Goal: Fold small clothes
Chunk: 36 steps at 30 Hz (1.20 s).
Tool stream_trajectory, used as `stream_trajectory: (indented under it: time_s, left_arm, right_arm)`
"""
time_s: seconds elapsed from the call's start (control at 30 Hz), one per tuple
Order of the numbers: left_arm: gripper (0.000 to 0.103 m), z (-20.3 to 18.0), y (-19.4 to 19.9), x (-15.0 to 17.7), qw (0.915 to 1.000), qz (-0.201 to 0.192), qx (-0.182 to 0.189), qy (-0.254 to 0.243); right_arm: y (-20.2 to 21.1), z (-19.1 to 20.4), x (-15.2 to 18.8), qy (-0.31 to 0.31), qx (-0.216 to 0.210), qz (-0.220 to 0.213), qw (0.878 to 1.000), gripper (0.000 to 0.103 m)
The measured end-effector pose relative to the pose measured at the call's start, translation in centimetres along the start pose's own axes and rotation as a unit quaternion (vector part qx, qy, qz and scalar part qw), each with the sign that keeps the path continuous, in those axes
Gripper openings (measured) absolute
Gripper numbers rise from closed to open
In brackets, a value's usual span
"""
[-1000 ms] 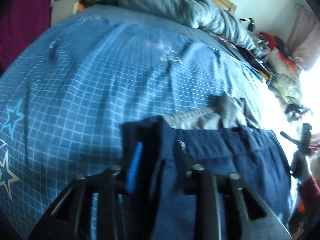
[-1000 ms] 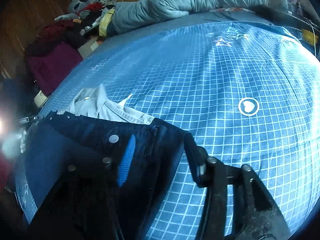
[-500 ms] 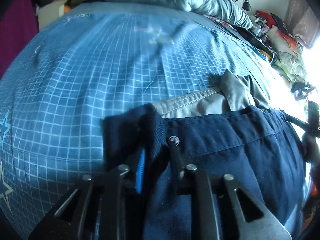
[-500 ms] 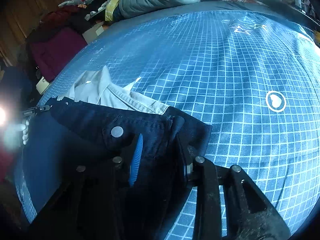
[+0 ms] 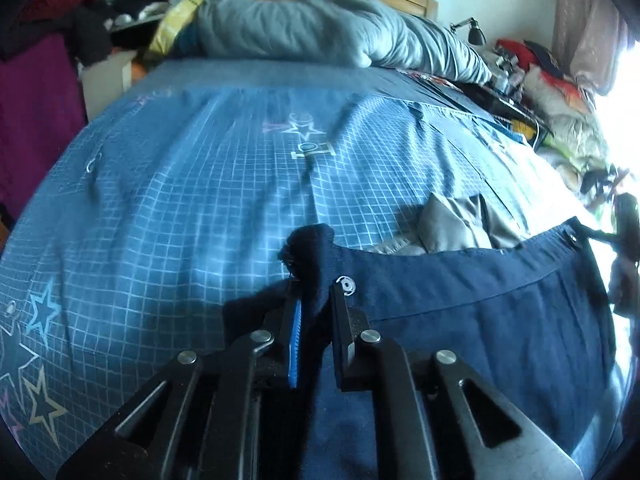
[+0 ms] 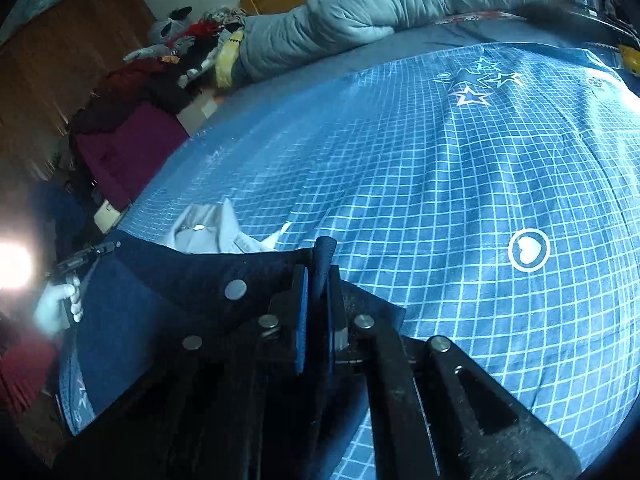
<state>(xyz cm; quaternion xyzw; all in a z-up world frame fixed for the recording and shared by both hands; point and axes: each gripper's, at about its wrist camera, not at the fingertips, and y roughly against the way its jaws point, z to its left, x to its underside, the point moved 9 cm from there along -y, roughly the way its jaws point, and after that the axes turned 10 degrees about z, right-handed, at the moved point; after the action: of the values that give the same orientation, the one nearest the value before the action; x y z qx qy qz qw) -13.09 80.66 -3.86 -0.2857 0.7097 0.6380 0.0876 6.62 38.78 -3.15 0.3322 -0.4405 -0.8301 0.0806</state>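
Observation:
A navy garment (image 5: 480, 320) with snap buttons along its band hangs stretched between my two grippers over the bed. In the left wrist view, my left gripper (image 5: 314, 292) is shut on one corner of the band, and a tuft of cloth sticks out above the fingertips. My right gripper (image 6: 318, 268) is shut on the other corner of the navy garment (image 6: 180, 292). Each gripper shows small at the far end of the band in the other's view, with a hand (image 6: 60, 304) on the left one. A light grey garment (image 5: 452, 228) (image 6: 208, 228) lies crumpled on the bed just beyond the band.
The bed carries a blue grid-patterned cover (image 5: 200, 200) (image 6: 440, 200) with star prints. A grey duvet (image 5: 320, 28) (image 6: 380, 12) is bunched at the headboard. Clothes and clutter (image 5: 560, 92) line the window side, and a purple pile (image 6: 128, 148) sits beside the bed.
Both grippers' jaws have closed tight on the band's corners. The band has been pulled taut and raised, and the grey garment now shows more behind it.

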Motion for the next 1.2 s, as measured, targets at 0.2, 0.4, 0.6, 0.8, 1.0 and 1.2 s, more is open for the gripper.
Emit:
stream_trajectory:
  time_s: [0.2,0.4,0.6,0.8,1.0,1.2]
  left_arm:
    - [0.022,2.0,-4.3,2.3,0.998,0.056,-0.008,0.029]
    - [0.02,-6.5,8.1,4.4,0.9979,-0.038,0.047,-0.026]
    - [0.023,-20.7,7.0,15.4,0.9653,0.012,0.26,-0.015]
    - [0.012,-12.9,4.2,19.5,0.9703,0.045,0.22,0.09]
    - [0.016,5.8,10.3,23.6,0.9525,-0.028,0.097,0.287]
    - [0.039,6.9,15.6,26.5,0.9479,-0.046,0.09,0.302]
  right_arm:
    - [-3.5,-0.8,2.1,0.0,0.062,0.05,0.997,0.024]
    - [5.0,9.3,4.9,0.069,0.021,-0.017,0.997,0.035]
    - [-2.0,25.2,17.3,0.091,-0.155,0.076,0.981,0.035]
    - [-4.2,22.3,18.8,0.061,-0.12,0.103,0.985,0.04]
    - [1.0,12.4,19.4,0.016,-0.021,0.087,0.996,0.042]
    - [8.1,12.3,22.0,0.024,0.058,0.041,0.997,0.077]
